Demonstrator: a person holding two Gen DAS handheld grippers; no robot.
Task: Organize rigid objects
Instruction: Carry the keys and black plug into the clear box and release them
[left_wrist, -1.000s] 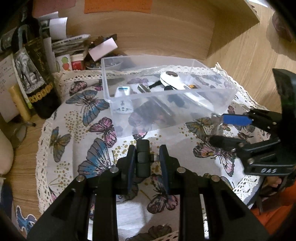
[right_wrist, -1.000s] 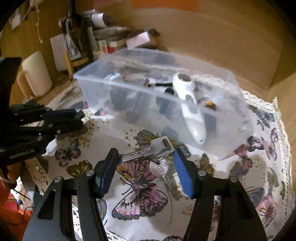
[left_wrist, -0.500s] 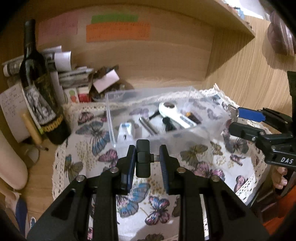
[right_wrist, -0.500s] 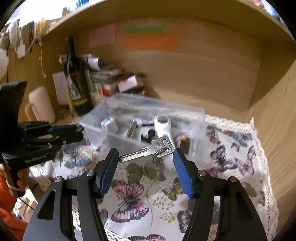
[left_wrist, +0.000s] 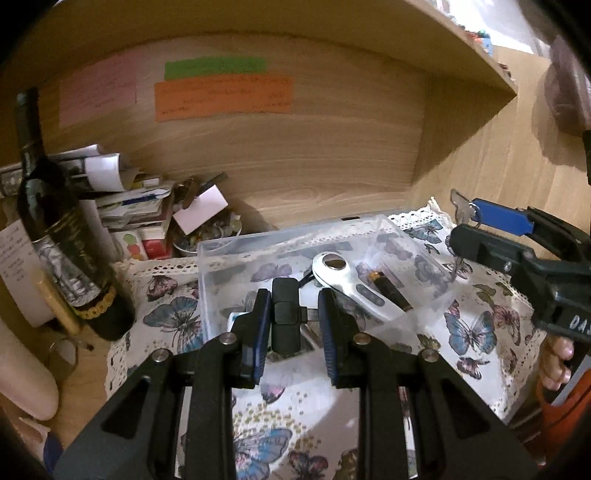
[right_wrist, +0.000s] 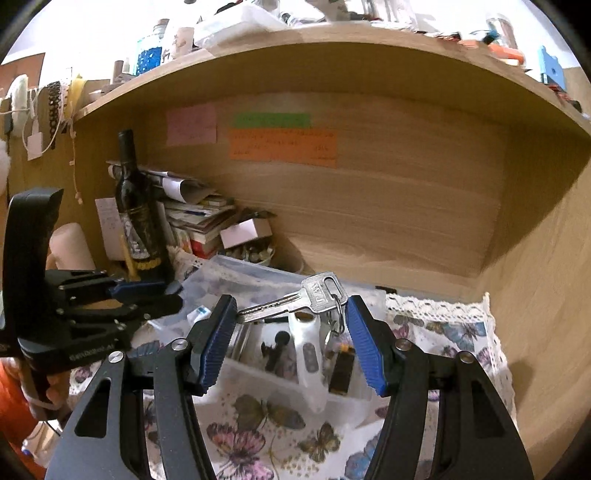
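A clear plastic bin stands on the butterfly cloth and holds a white handheld device, a small black and gold item and other small things. My left gripper is shut on a small black rectangular device and holds it in the air in front of the bin. My right gripper is shut on a silver key with a key ring, held above the bin. The right gripper also shows in the left wrist view.
A dark wine bottle stands at the left beside a stack of papers and boxes. A small bowl of bits sits behind the bin. Wooden walls close the back and right, with a shelf above. Coloured notes hang on the back wall.
Both grippers have risen and pulled back from the table with their objects. The key has been lifted off the cloth and now hangs above the bin.
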